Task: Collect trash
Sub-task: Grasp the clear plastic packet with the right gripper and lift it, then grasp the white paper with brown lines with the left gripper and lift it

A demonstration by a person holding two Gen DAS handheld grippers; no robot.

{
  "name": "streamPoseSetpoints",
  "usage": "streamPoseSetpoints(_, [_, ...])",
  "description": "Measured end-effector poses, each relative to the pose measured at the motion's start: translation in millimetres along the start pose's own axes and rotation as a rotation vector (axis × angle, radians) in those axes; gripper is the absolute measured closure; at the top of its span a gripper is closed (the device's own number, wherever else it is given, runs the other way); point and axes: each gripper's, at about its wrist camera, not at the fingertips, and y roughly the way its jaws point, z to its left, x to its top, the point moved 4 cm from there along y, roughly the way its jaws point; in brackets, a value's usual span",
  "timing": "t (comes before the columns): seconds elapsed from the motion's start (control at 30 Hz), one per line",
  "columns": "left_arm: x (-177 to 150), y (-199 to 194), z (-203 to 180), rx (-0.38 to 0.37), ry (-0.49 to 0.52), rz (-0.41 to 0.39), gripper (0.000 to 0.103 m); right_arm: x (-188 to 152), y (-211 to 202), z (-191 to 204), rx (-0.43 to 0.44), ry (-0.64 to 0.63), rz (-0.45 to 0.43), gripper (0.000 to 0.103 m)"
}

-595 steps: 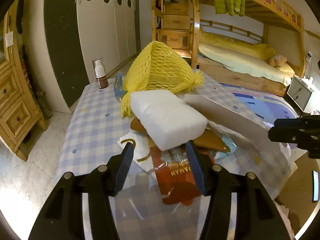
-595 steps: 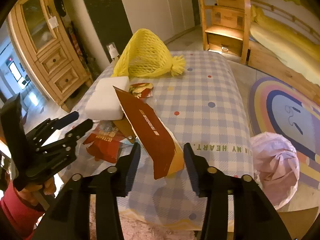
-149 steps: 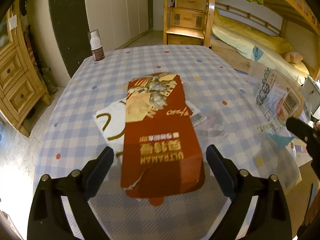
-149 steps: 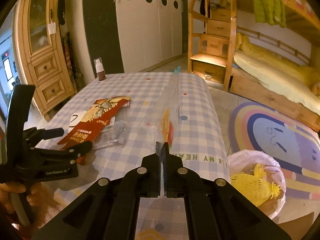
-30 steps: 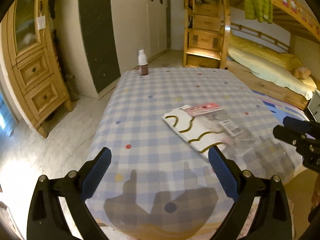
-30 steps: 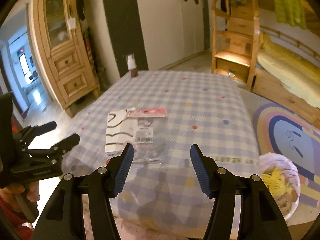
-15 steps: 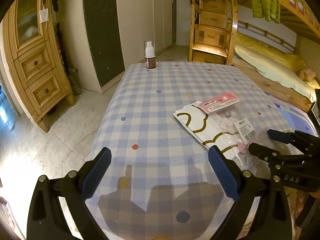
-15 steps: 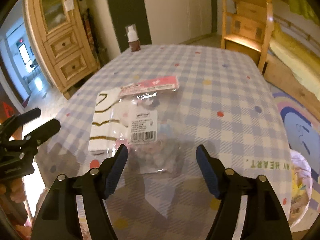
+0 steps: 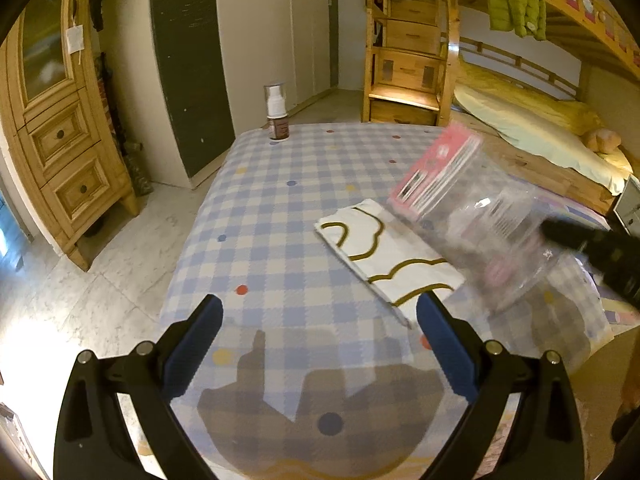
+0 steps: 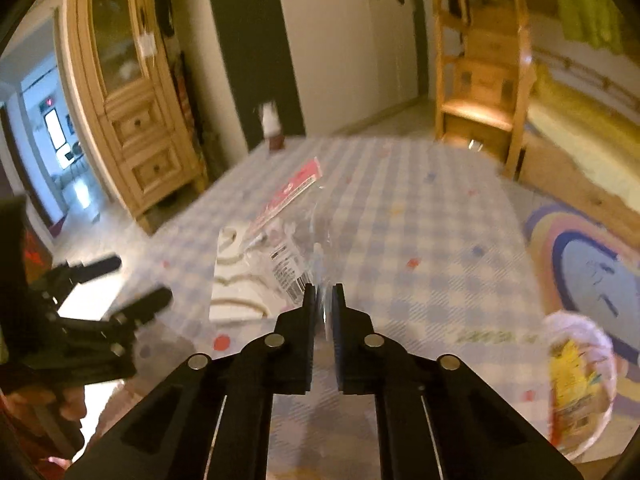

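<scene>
My right gripper (image 10: 323, 294) is shut on a clear plastic bag with a pink header (image 10: 294, 216) and holds it lifted above the checked table (image 10: 420, 216). The bag also shows in the left wrist view (image 9: 472, 208), raised at the right, with the right gripper (image 9: 560, 236) behind it. A white paper with brown curved lines (image 9: 384, 256) lies flat on the table; it shows in the right wrist view (image 10: 236, 280) too. My left gripper (image 9: 320, 332) is open and empty above the table's near edge.
A pump bottle (image 9: 277, 114) stands at the table's far corner. A pink-lined trash bag (image 10: 580, 380) with yellow netting sits on the floor at the right, by a rainbow rug (image 10: 580, 248). A wooden cabinet (image 9: 60, 128) is left; a bunk bed (image 9: 520, 120) is right.
My right gripper has closed on the clear bag and lifted it off the white paper. The left gripper has stayed open near the table's front edge.
</scene>
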Motion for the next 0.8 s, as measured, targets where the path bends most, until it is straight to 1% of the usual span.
streamPoseSetpoints(0.07, [1.4, 1.1, -8.2, -0.008, 0.010, 0.003, 0.008, 5.6, -10.2, -8.7, -0.075, -0.013, -0.026, 0.098])
streamPoseSetpoints(0.17, [3.3, 3.4, -20.3, -0.017, 0.024, 0.005, 0.008, 6.8, -18.5, -23.3, -0.153, -0.009, -0.040, 0.098])
streamPoseSetpoints(0.2, [4.3, 5.2, -25.5, -0.018, 0.030, 0.009, 0.008, 6.8, -19.4, -26.4, -0.167, -0.005, -0.041, 0.098])
streamPoseSetpoints(0.33, [10.4, 16.9, -42.1, -0.026, 0.030, 0.025, 0.008, 4.2, -19.5, -45.7, -0.179, 0.042, -0.037, 0.097])
streamPoseSetpoints(0.47, [16.5, 34.1, -55.9, -0.027, 0.019, 0.051, 0.008, 0.9, -19.8, -60.3, -0.166, 0.087, -0.021, 0.097])
streamPoseSetpoints(0.6, [21.7, 54.9, -65.7, -0.005, 0.017, 0.092, 0.008, -1.7, -22.0, -68.9, -0.162, 0.112, -0.012, 0.097])
streamPoseSetpoints(0.73, [17.6, 72.4, -67.2, 0.050, 0.046, 0.148, 0.008, -3.3, -23.3, -70.4, -0.162, 0.127, -0.010, 0.097])
streamPoseSetpoints(0.8, [14.6, 69.1, -61.8, 0.040, 0.028, 0.150, 0.008, -3.3, -25.8, -70.9, -0.165, 0.130, -0.012, 0.097])
